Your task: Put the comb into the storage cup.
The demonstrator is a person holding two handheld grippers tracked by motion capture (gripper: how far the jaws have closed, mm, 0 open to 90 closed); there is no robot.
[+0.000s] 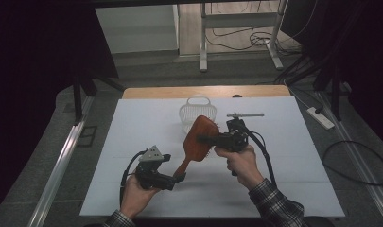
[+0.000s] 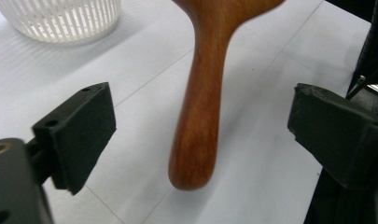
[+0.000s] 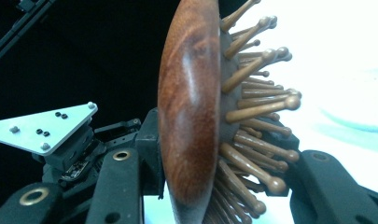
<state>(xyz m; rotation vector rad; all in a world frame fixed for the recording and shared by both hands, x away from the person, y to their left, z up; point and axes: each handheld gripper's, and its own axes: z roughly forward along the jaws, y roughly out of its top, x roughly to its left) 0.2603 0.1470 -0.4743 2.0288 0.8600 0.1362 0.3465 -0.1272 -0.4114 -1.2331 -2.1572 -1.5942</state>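
A wooden paddle hairbrush [image 1: 198, 137] hangs tilted above the white table top [image 1: 283, 156], head up toward the basket and handle down to the left. My right gripper [image 1: 204, 139] is shut on the brush head; in the right gripper view its jaws press the wooden back [image 3: 191, 107] on one side and the wooden bristles [image 3: 256, 112] on the other. My left gripper [image 1: 179, 178] stands open at the handle's end. In the left gripper view the handle [image 2: 200, 116] sits between the two pads [image 2: 81, 126] without touching either.
A white slatted basket [image 1: 197, 111] [image 2: 60, 18] stands at the back middle of the table. A thin metal rod-like tool [image 1: 246, 115] lies to its right. A power strip [image 1: 321, 118] and cables lie on the floor at right.
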